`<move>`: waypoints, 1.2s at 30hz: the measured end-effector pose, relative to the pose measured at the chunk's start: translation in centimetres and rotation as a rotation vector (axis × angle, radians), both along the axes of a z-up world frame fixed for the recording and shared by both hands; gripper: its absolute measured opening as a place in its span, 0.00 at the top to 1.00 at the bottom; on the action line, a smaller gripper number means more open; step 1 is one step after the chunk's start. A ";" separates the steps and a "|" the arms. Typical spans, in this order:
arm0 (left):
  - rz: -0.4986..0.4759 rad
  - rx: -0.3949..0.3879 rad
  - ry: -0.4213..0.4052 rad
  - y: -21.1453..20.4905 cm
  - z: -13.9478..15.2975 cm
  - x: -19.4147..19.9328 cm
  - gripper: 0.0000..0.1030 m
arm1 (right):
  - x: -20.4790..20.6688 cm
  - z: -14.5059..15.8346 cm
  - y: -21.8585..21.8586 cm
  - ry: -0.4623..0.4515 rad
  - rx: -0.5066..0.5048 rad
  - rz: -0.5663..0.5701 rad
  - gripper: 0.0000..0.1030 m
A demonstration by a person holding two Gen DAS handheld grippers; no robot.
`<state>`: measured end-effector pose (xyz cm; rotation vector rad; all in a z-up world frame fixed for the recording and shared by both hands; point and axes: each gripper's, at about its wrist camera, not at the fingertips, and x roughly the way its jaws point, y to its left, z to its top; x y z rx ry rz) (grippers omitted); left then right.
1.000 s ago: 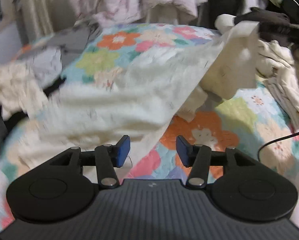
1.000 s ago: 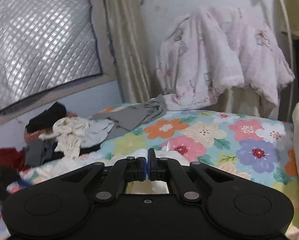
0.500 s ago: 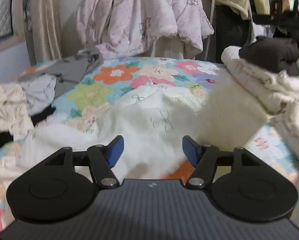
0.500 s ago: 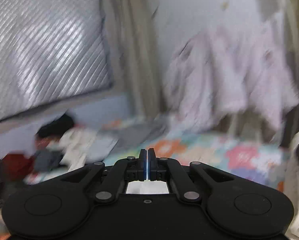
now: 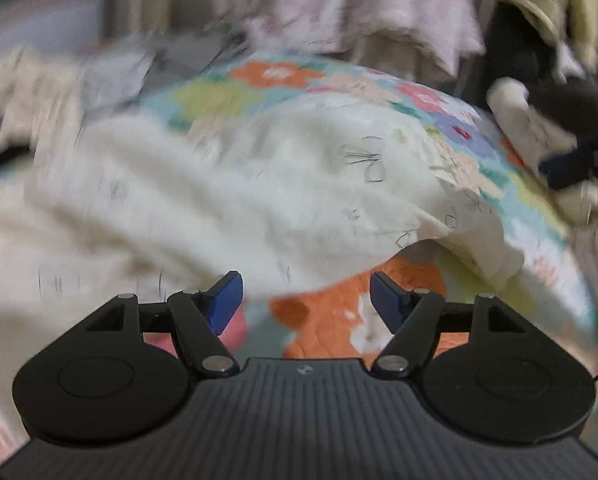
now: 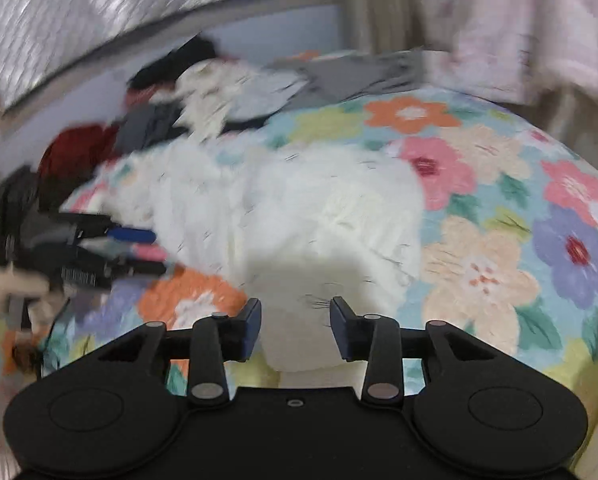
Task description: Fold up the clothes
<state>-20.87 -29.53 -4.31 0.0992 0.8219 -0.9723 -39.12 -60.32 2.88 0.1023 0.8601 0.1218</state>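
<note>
Dropped my cream garment onto the floral bedspread; right gripper just opened, cloth loose between its jaws, left gripper wide, empty. No readable labels.

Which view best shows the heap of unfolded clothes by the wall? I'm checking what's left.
The right wrist view: the heap of cream, grey, black and red clothes shows, though blurred. The left wrist view shows only a smeared cream and grey edge.

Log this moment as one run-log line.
stage: fold laid down | left tool: open, empty | right tool: jaws just opened, pads clear of cloth | cream garment: lying on floral bedspread
</note>
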 end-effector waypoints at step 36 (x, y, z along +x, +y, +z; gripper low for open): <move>0.500 -0.149 0.190 4.9 -0.3 8.1 0.29 | 3.1 -7.1 9.5 -0.122 0.028 0.224 0.99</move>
